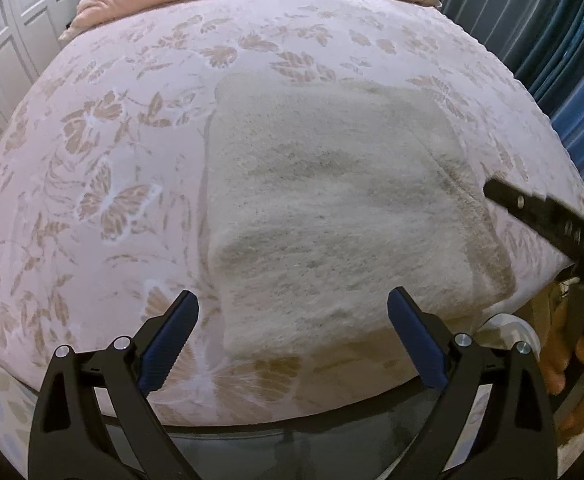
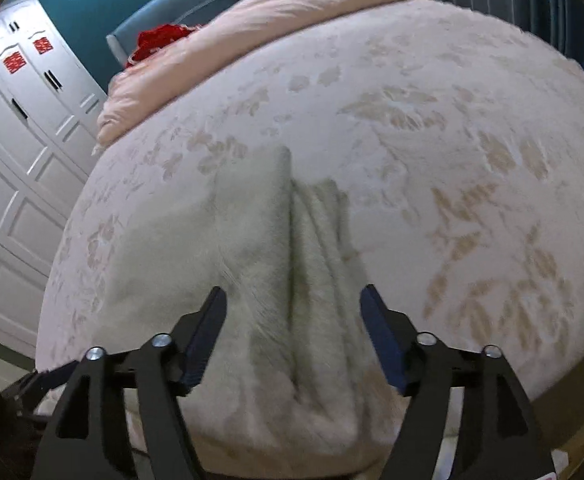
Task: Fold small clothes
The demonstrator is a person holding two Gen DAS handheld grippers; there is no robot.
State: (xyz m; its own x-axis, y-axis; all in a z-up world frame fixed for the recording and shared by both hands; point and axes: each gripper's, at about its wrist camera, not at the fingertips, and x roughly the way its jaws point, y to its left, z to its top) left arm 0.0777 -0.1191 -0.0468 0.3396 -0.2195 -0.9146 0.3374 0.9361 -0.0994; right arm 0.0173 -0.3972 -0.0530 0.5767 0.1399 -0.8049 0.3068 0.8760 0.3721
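Left wrist: I count one fuzzy cream folded garment on the pink floral bedspread; left gripper spread, empty. Right wrist: right gripper spread above its blurred, possibly layered edge; one red item shows only here.

Black-framed left gripper and right gripper, blue ribbed pads, silver screws.

One fleecy garment; two grippers
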